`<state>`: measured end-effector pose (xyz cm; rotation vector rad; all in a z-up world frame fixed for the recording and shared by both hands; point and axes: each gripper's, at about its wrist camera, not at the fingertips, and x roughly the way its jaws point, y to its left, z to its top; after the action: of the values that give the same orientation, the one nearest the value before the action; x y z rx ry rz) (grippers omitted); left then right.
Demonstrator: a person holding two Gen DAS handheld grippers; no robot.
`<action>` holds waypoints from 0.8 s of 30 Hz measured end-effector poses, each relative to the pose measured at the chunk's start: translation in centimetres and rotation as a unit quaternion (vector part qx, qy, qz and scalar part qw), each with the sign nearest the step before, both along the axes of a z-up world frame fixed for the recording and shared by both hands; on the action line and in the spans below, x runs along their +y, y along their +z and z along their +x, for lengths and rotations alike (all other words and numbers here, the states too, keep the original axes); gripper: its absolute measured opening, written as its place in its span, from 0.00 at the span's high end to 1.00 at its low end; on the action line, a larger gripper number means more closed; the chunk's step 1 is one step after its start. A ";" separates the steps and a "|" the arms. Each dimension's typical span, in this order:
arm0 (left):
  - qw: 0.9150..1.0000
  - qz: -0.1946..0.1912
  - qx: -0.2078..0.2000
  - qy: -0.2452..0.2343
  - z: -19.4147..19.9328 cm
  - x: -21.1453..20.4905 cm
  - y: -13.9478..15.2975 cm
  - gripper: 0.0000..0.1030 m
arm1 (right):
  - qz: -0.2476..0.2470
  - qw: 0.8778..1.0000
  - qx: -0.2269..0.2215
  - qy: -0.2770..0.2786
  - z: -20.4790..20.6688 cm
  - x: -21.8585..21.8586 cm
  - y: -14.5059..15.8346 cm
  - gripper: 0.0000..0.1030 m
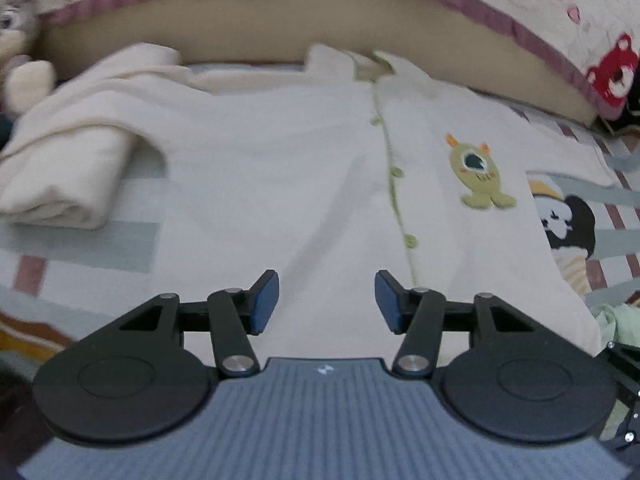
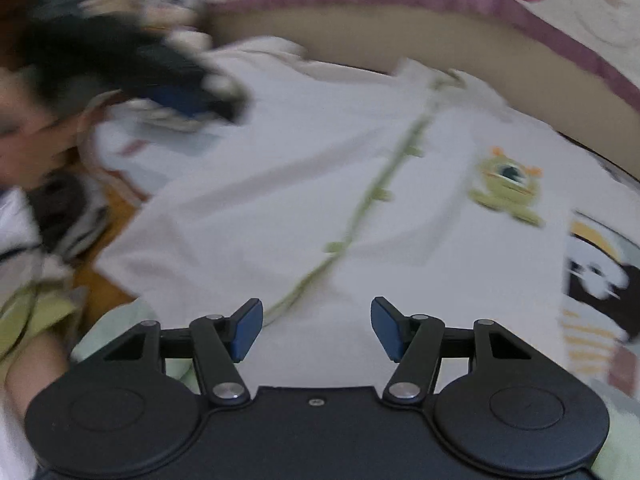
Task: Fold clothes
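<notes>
Though blurred, both grippers' parted fingers [image 1: 266,300] seemingly flank the shirt [image 1: 312,184].

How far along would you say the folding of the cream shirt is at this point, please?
Early stage. Done: the cream button-front shirt with the green monster patch lies spread flat, front up, on the striped bed cover; its sleeve at the left of the left wrist view is already turned in. In hand: nothing; the left claw and right claw hover open over the hem. Left: the body folds.
</notes>
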<state>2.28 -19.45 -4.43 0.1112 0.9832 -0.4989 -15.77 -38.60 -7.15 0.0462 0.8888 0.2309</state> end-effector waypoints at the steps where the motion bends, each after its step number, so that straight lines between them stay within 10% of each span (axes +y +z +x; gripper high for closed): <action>1: 1.000 -0.004 0.004 -0.008 0.2 -0.8 -0.5 0.49 | 0.019 0.999 -0.003 -0.031 0.3 -1.6 0.1 0.39; 5: 0.999 -0.028 0.008 -0.028 0.4 -2.3 -3.0 0.49 | 0.101 0.982 0.027 -0.160 2.0 -9.2 0.0 0.37; 8: 0.999 -0.029 0.009 -0.043 0.1 -2.3 -4.9 0.52 | 0.066 0.976 0.059 -0.201 4.1 -13.8 -1.6 0.38; 21: 0.997 -0.020 0.058 -0.055 1.1 -2.2 -9.8 0.50 | 0.112 0.954 0.096 -0.261 5.3 -19.7 -7.6 0.37; 23: 0.996 -0.028 0.065 -0.051 1.3 -2.3 -9.8 0.50 | 0.103 0.956 0.078 -0.265 4.9 -18.7 -6.7 0.45; 24: 0.996 -0.032 0.067 -0.050 1.3 -2.3 -9.7 0.50 | 0.099 0.956 0.070 -0.266 4.7 -18.1 -6.2 0.89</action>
<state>3.63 -21.73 -14.16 0.0707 1.0958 -0.6344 -11.09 -56.72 -13.31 0.4873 0.9583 -0.1924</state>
